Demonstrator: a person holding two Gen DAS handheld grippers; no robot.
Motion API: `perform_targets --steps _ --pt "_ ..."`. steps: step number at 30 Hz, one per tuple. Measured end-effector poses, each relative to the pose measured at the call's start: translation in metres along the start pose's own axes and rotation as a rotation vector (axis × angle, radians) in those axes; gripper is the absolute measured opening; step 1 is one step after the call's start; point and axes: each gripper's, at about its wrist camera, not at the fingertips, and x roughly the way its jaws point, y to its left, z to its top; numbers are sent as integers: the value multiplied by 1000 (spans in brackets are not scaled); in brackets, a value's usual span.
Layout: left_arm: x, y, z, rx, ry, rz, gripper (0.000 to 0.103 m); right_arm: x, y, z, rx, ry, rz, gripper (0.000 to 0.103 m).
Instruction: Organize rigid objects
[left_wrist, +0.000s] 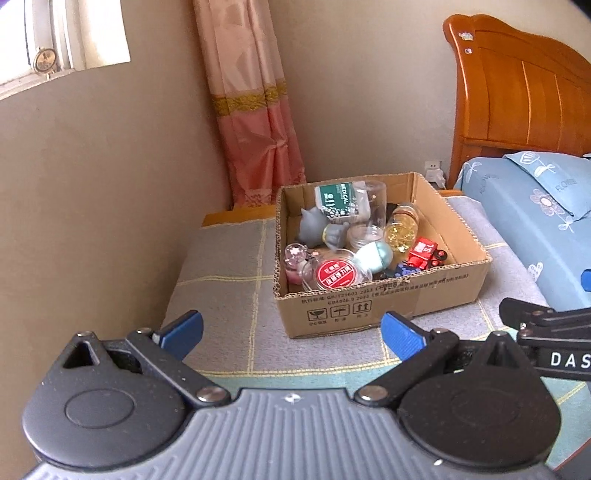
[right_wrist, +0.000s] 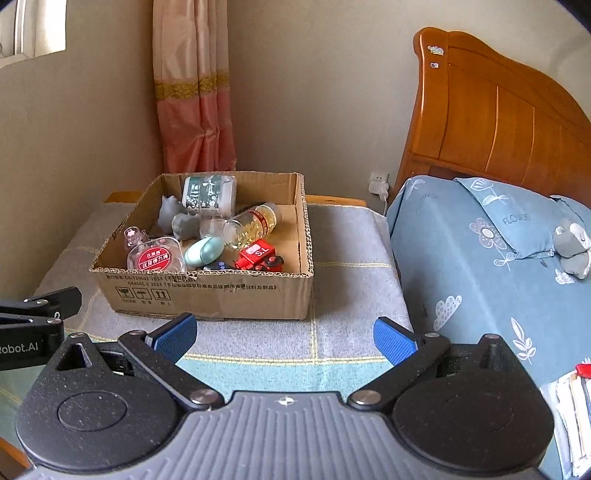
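An open cardboard box (left_wrist: 424, 295) (right_wrist: 236, 295) stands on a grey checked cloth. Inside lie a round clear tub with a red lid (left_wrist: 337, 275) (right_wrist: 153, 258), a red toy truck (left_wrist: 424, 253) (right_wrist: 258, 254), a teal egg-shaped case (left_wrist: 375, 254) (right_wrist: 204, 251), a bottle of yellow capsules (left_wrist: 400, 227) (right_wrist: 255, 223), grey animal figures (left_wrist: 314, 223) (right_wrist: 177, 219), a green-labelled pack (left_wrist: 338, 201) (right_wrist: 208, 194) and a pink item (left_wrist: 295, 256) (right_wrist: 133, 234). My left gripper (left_wrist: 291, 338) is open and empty, in front of the box. My right gripper (right_wrist: 284, 338) is open and empty, also short of the box.
A bed with a blue flowered cover (right_wrist: 480, 258) and wooden headboard (right_wrist: 491, 122) stands to the right. A grey plush toy (right_wrist: 572, 247) lies on the pillow. A pink curtain (left_wrist: 251, 110) hangs in the corner behind. A wall socket with plug (right_wrist: 378, 184) sits by the headboard.
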Motion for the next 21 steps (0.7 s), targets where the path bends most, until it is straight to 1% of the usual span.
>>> perform_targets --steps 21 --pt "1 -8 0 10 18 0 102 -1 0 1 9 -4 19 103"
